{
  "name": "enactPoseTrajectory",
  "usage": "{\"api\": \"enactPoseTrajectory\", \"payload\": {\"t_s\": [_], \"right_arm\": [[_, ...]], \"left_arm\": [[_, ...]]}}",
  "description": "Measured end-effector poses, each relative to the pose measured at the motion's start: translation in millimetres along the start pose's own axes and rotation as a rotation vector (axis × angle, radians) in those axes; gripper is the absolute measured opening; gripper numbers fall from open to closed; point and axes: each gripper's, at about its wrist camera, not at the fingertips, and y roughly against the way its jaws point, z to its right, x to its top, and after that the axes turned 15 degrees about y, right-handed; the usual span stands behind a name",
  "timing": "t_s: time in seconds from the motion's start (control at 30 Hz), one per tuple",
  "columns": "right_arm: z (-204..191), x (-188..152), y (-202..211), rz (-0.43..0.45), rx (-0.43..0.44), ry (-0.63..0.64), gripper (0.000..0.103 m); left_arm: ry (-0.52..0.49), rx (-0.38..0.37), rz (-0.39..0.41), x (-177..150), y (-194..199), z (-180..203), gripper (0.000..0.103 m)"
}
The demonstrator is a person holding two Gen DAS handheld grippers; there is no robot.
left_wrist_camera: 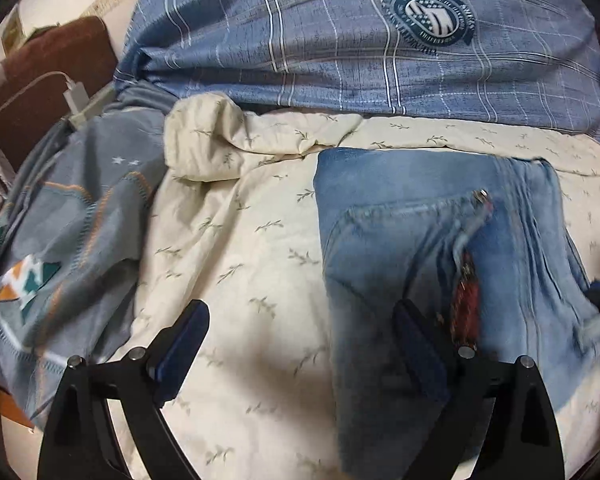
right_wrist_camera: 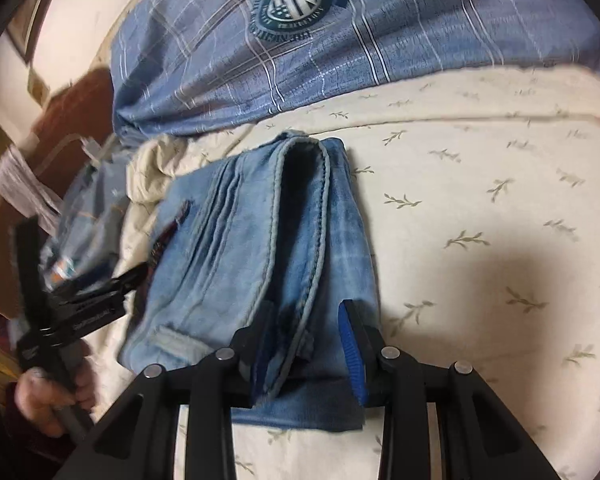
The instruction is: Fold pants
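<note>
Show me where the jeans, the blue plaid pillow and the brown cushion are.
jeans [right_wrist_camera: 236, 248], right wrist view, on the stacked folded layers.
blue plaid pillow [left_wrist_camera: 320, 52], left wrist view, on the plaid cover left of its round emblem.
brown cushion [left_wrist_camera: 48, 80], left wrist view, on its front face.

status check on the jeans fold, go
Left gripper open, nothing held. Right gripper shut on folded jeans edge. Jeans on cream sheet; nothing in the way.

One pair of jeans [right_wrist_camera: 260, 240], folded, lies at the frame's centre. Two grippers show: the right gripper [right_wrist_camera: 306, 344] at the bottom, the left gripper [right_wrist_camera: 100, 300] at the left edge, with one hand [right_wrist_camera: 48, 396] below it. One plaid pillow [left_wrist_camera: 360, 40] fills the top, one patterned blanket [left_wrist_camera: 60, 240] the left, one cream sheet [left_wrist_camera: 240, 260] the middle, one white cable [left_wrist_camera: 32, 88] the upper left.
</note>
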Motion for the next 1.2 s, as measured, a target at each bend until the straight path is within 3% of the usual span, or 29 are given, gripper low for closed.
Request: {"api": "enactPoseTrajectory", "payload": {"t_s": [0.33,0.5,0.8,1.03,1.2], "right_arm": [[-20.9,-2.6,-12.4,-0.059,-0.112,0.107,0.037],[-20.1,-3.5,-14.1,-0.054,-0.111,0.106,0.037],[-21.5,-2.3,-9.2,-0.062,-0.11,0.107,0.037],[-26.7,-2.6,-6.1,-0.067,-0.122,0.104,0.037],[-27.2,-4.5,-12.5,-0.077,-0.129,0.127,0.037]], "left_arm": [[-0.07,0.016,0.021,-30.1,2.7,7.4,0.093],[-0.077,0.013,0.022,-30.7,1.2,8.0,0.093],[-0.109,0.019,0.099,-31.7,26.9,8.8,0.093],[-0.183,0.028,0.083,-46.7,22.8,16.7,0.093],[-0.162,0.022,0.05,-49.4,12.5,14.8,0.095]]}}
